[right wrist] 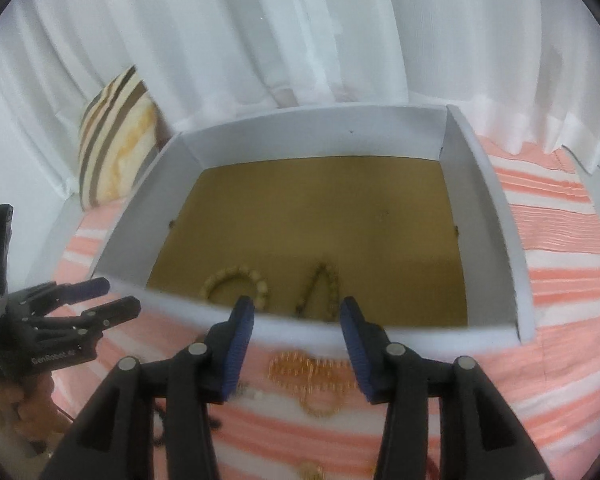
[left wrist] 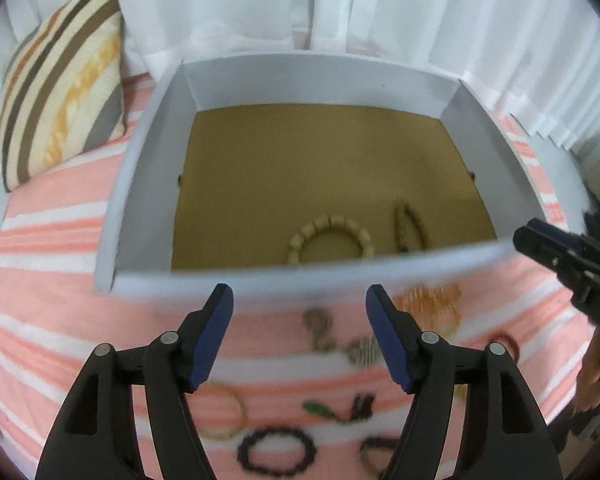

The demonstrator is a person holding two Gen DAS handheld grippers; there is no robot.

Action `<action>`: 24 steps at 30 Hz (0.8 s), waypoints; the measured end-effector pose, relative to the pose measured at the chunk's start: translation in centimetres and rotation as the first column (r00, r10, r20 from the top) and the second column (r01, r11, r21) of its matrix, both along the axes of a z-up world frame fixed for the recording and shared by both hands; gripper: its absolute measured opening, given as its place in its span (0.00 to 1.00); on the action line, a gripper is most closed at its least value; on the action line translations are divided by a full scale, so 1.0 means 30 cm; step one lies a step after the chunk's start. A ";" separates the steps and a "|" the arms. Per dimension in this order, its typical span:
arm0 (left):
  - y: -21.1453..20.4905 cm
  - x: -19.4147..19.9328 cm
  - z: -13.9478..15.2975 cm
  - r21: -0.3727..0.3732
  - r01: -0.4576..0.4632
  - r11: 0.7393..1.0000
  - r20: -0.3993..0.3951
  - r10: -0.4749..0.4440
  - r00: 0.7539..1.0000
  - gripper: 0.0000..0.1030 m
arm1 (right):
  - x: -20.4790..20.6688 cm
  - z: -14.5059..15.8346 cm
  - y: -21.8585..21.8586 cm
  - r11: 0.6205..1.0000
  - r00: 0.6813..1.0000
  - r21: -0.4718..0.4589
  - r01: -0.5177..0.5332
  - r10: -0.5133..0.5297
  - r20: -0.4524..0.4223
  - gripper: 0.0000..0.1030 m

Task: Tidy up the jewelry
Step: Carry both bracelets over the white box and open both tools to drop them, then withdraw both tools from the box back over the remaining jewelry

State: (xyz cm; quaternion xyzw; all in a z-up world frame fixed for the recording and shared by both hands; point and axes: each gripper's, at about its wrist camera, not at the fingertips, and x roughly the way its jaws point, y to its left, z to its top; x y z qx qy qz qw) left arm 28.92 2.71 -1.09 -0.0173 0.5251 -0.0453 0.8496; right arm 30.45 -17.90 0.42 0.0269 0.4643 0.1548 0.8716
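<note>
A white-walled box (left wrist: 148, 184) with a brown floor sits on a pink-and-white striped bedspread (left wrist: 48, 248). Inside, near its front wall, lie a cream bead bracelet (left wrist: 332, 236) and a darker bead bracelet (left wrist: 410, 226). My left gripper (left wrist: 300, 300) hangs open just in front of the box, nothing between its fingers. Below it on the spread lie several blurred pieces: a gold chain (left wrist: 428, 304), a gold bangle (left wrist: 224, 412), a black bead bracelet (left wrist: 276, 452). My right gripper (right wrist: 298, 308) is open and empty over the front wall, above the gold chain (right wrist: 312, 372).
A striped pillow (left wrist: 60, 80) leans at the back left beside the box. White curtains (left wrist: 380, 8) hang right behind it. In the right wrist view the left gripper (right wrist: 120, 296) and a hand (right wrist: 24, 404) are at the left edge.
</note>
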 end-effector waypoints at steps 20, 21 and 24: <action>-0.002 -0.745 -0.153 0.090 0.018 0.996 0.059 -0.023 0.998 0.79 | -0.761 -0.086 -0.090 0.998 0.996 -0.064 -0.021 0.026 0.084 0.67; -0.016 -0.772 -0.163 0.121 0.031 0.992 0.060 -0.038 0.997 0.79 | -0.788 -0.099 -0.094 0.998 0.997 -0.061 -0.011 0.016 0.078 0.67; -0.041 -0.827 -0.186 0.153 0.057 0.987 0.053 -0.066 0.996 0.79 | -0.853 -0.152 -0.092 0.990 0.997 -0.125 0.063 -0.057 0.057 0.67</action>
